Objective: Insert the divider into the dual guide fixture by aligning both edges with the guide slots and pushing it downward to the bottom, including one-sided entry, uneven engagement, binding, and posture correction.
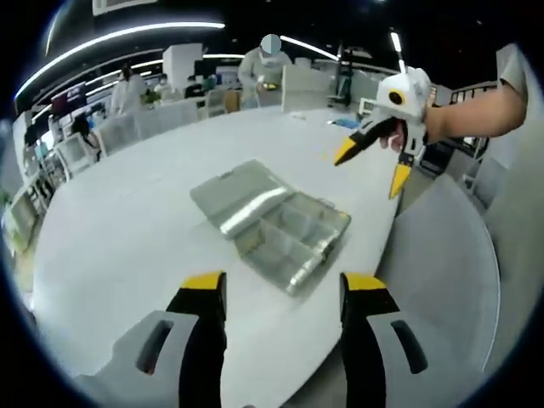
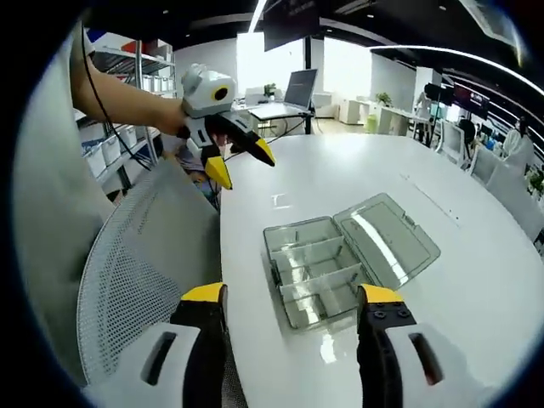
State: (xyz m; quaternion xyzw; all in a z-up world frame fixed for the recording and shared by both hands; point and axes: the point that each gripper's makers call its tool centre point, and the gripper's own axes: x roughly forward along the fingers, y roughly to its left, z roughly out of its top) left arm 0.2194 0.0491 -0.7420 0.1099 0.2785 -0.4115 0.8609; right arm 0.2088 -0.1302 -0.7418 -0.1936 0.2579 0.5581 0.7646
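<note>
Clear plastic compartment box (image 1: 274,221) lies on white table (image 1: 127,229), lid (image 2: 389,238) folded open flat beside tray part. Thin clear dividers (image 2: 319,270) stand inside tray; cannot tell which one is task divider.

Left gripper (image 1: 280,293) above table, near box, jaws spread, nothing between.

Right gripper (image 2: 291,306) also above table edge, jaws spread, empty.

Grey mesh chair (image 2: 140,255) just beside table edge.

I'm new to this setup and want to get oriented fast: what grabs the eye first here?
A clear plastic compartment box lies open on the white table, lid flat beside its tray. Both grippers hover above it, open and empty: the left gripper near a mesh chair back, the right gripper opposite.
</note>
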